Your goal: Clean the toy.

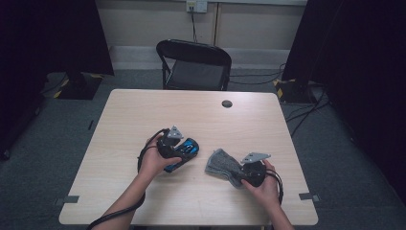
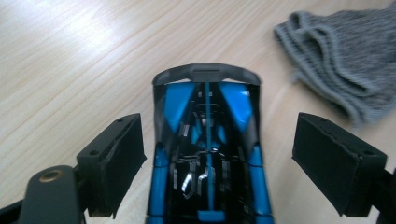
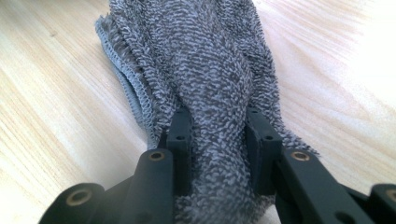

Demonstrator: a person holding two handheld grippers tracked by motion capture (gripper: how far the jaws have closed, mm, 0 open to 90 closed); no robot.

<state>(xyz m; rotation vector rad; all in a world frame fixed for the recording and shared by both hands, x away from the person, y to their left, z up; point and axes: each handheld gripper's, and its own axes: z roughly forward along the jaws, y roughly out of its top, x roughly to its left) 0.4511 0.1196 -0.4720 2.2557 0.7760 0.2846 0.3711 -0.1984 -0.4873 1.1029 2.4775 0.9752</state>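
Wood tabletop [image 1: 143, 110]: pale laminate with a dark round grommet [image 1: 227, 103] near the far edge; it carries both work things in its near half, within easy reach of the person's hands.
Folding chair [image 1: 194, 64]: black, standing past the far edge, pushed close and unused.
Grey towel [image 3: 205, 70]: a terry cloth bunched into a ridge, lying right of centre on the wood; the bunching looks meant to give a fold narrow enough to pinch.
Toy car [image 2: 208, 149]: blue and black, flat on the wood left of the towel and near it, apart from it, its length in line with the left tongs so they could straddle it.
Left tongs [image 2: 219, 163]: spread wide to either side of the car, both pads clear of its body; nothing is gripped.
Right tongs [image 3: 219, 149]: closed tight on the ridge of the towel, pile bulging between and over the pads, likely a hold for lifting or dragging it.
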